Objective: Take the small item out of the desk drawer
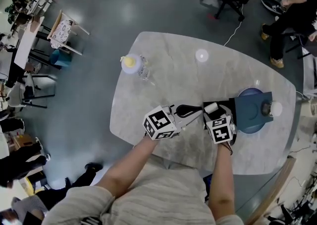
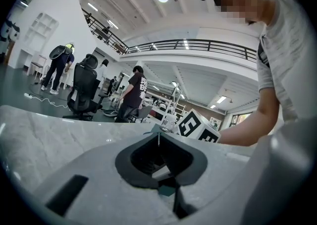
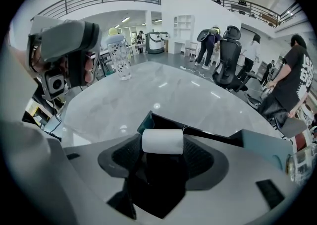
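Note:
A small white roll lies across the pulled-out black drawer of a teal desk unit on the marble table. My right gripper stands open, jaws spread wide, with the roll level between the two tips; the pads do not visibly press it. My left gripper reaches in from the left. Its tips are shut together on a thin teal edge, the drawer's front.
A clear bottle with a yellow cap stands far left on the table, and a small white disc lies beyond the middle. A blue round dish and a white ball sit by the unit. Office chairs and people surround the table.

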Action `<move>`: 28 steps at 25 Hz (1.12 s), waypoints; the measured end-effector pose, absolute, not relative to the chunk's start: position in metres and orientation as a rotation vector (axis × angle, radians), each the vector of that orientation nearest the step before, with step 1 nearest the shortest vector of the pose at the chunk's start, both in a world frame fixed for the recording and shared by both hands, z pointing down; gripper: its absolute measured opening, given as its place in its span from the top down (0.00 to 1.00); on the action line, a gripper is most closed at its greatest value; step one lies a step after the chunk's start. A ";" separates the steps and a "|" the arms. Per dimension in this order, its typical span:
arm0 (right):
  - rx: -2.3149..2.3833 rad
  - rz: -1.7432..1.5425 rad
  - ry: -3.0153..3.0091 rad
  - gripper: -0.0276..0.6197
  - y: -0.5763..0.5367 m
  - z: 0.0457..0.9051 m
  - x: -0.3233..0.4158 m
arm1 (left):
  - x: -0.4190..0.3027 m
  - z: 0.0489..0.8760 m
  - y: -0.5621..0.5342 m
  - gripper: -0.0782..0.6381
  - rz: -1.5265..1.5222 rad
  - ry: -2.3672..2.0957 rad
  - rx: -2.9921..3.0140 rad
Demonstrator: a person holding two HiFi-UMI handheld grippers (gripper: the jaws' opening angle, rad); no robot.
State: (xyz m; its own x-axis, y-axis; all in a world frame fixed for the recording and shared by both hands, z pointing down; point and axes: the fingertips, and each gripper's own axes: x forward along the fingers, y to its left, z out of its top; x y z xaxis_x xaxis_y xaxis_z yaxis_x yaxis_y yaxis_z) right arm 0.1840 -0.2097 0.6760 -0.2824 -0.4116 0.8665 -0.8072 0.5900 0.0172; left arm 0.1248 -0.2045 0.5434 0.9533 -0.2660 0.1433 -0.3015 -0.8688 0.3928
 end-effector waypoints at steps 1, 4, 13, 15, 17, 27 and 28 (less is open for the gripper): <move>0.978 0.543 -1.897 0.59 -0.210 0.677 0.185 | 0.125 0.543 -0.205 0.86 0.117 -0.408 2.685; 0.975 0.543 -1.878 0.59 -0.211 0.681 0.186 | 0.125 0.543 -0.206 0.86 0.115 -0.407 2.684; 0.988 0.513 -1.862 0.59 -0.211 0.688 0.184 | 0.120 0.541 -0.204 0.86 0.118 -0.396 2.689; 0.993 0.500 -1.875 0.59 -0.214 0.688 0.184 | 0.120 0.541 -0.204 0.86 0.120 -0.395 2.689; 1.002 0.496 -1.881 0.59 -0.215 0.688 0.185 | 0.120 0.540 -0.204 0.86 0.122 -0.393 2.691; 1.101 0.544 -1.854 0.59 -0.209 0.683 0.196 | 0.115 0.535 -0.201 0.86 0.134 -0.384 2.703; 1.115 0.545 -1.855 0.59 -0.209 0.680 0.197 | 0.115 0.534 -0.201 0.86 0.134 -0.380 2.705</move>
